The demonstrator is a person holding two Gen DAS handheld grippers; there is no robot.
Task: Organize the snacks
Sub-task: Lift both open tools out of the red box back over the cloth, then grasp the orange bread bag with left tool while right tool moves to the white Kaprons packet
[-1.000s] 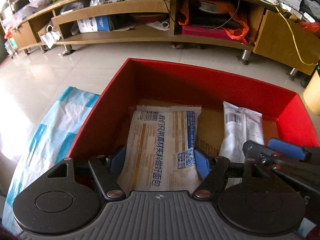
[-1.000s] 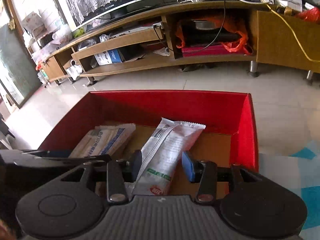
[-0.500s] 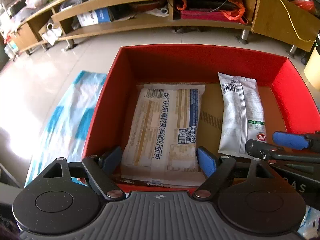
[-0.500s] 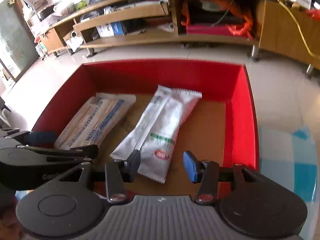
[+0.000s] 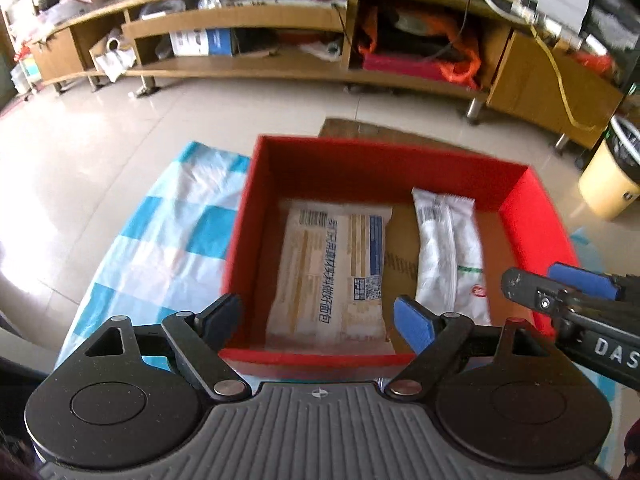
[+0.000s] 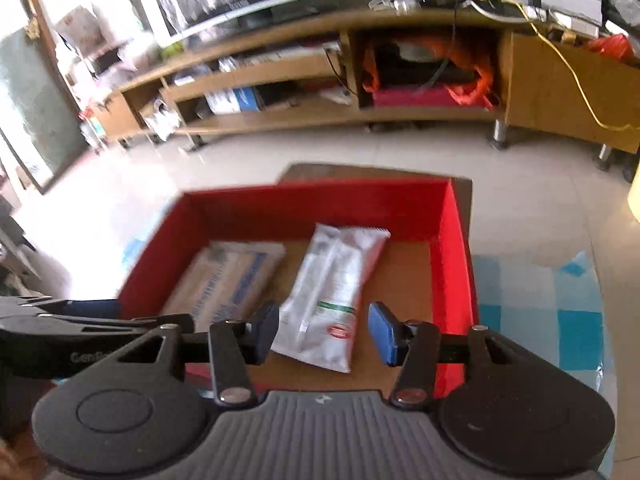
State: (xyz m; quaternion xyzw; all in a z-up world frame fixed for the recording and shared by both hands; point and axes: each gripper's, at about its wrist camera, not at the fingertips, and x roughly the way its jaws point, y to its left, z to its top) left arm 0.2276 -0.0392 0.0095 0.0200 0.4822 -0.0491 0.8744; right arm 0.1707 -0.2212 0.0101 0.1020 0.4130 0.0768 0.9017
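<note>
Releasing is the step in hand: two snack packets already lie flat on the brown cardboard floor of the open red cardboard box [image 5: 524, 220], and both grippers hang above its near edge with nothing in them. The beige flat packet printed with blue and dark lettering [image 5: 332, 272] rests toward the box's left side, and the white elongated plastic packet with a green stripe and a red logo [image 6: 332, 296] lies to its right, the two apart with bare cardboard between them.

The left gripper [image 5: 316, 316] has just been spreading its fingers, which now stand wide with the beige packet seen through the gap but untouched. The right gripper [image 6: 324, 332] has also just been parting its fingers; they stand moderately apart, clear of the white packet below.

The box sits on a blue-and-white checked plastic sheet [image 5: 168, 240], with pale floor tiles showing beyond. No further snack shows in either view, so the next move probably calls for finding any remaining packet outside the box, if there is one, and approaching it with spread fingers.
</note>
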